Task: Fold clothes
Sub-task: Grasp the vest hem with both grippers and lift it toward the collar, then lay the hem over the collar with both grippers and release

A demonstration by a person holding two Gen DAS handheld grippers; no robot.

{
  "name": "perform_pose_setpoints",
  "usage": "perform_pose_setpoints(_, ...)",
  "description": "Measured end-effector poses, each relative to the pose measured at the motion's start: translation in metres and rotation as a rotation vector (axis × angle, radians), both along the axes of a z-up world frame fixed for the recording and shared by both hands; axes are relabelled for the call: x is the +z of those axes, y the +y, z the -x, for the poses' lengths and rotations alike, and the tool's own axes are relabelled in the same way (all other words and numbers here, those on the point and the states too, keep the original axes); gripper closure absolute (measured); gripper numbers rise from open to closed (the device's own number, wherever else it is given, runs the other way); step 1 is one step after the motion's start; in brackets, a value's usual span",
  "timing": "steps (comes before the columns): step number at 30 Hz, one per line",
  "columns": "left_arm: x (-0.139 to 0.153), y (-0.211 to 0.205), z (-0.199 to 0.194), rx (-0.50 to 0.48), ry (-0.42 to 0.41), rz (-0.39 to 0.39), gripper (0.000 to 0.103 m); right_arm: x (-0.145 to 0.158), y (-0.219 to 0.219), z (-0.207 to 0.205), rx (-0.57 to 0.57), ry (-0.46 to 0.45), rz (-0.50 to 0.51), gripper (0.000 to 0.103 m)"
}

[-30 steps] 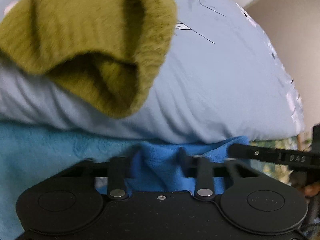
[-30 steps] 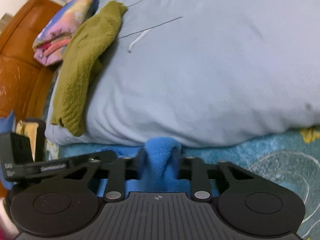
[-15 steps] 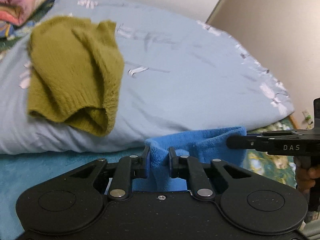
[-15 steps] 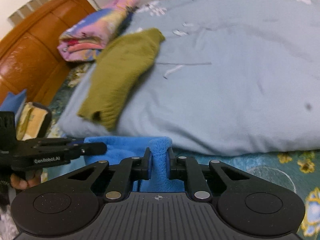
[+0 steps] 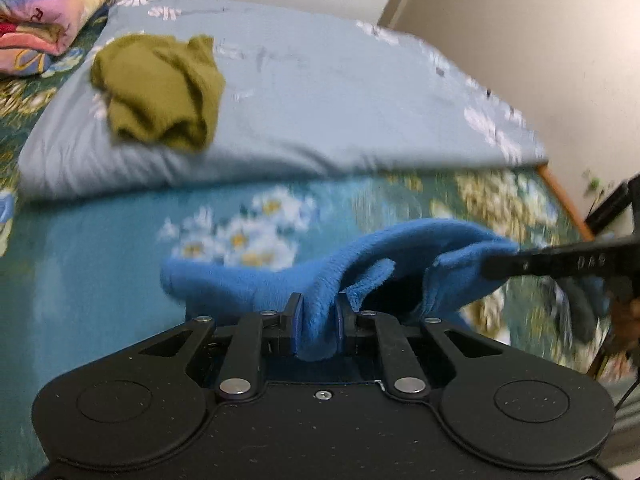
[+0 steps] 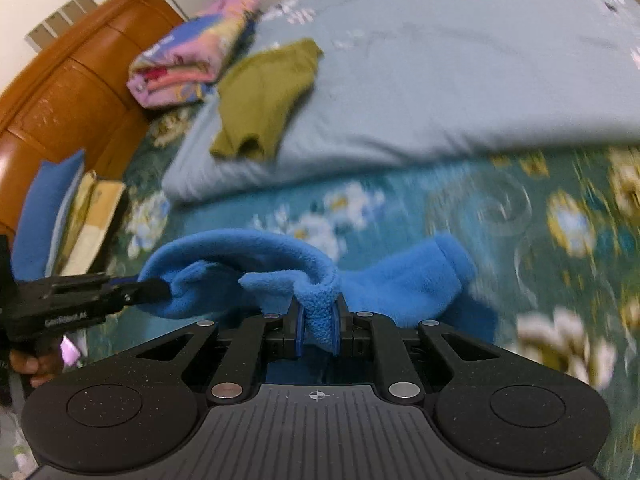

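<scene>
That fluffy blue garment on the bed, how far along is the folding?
Early. Both sets of fingers, left gripper and right gripper, pinch the fluffy blue fleece garment and hold it above the floral bedsheet, unfolded. The crumpled olive knitted sweater on the pale blue duvet also waits.

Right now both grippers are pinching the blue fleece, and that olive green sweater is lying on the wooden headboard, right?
Not quite. The olive green sweater lies on the pale blue quilt, not the headboard, as the right wrist view shows. The left gripper and right gripper are indeed pinching the blue fleece.
</scene>
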State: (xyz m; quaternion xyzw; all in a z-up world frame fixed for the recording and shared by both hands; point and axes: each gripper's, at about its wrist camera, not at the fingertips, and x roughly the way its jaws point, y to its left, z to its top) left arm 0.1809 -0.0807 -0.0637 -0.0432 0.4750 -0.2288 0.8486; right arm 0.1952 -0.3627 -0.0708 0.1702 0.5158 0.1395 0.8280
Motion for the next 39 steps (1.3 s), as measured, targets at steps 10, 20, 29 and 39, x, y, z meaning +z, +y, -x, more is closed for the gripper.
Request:
perform_pose_setpoints(10,-0.045,-0.008,0.1,0.175,0.147,-0.108,0.095,-0.047,0.005,0.076,0.098,0.139,-0.022,0.092)
perform_pose_setpoints(20,-0.075,-0.016,0.132,0.283,0.233,-0.126,0.095,-0.09,0.009,0.115,0.175,0.211,0.042,0.091)
perform_pose_setpoints(29,-0.07,0.008,0.113,0.404,0.232,0.03,0.043,-0.069,-0.017,0.131,0.133,0.201,-0.032,0.048)
perform_pose_setpoints(39,-0.136,0.016,0.074,0.421,0.448,0.144,0.035,-0.13,-0.048,0.105,-0.358,0.387,-0.412,0.028)
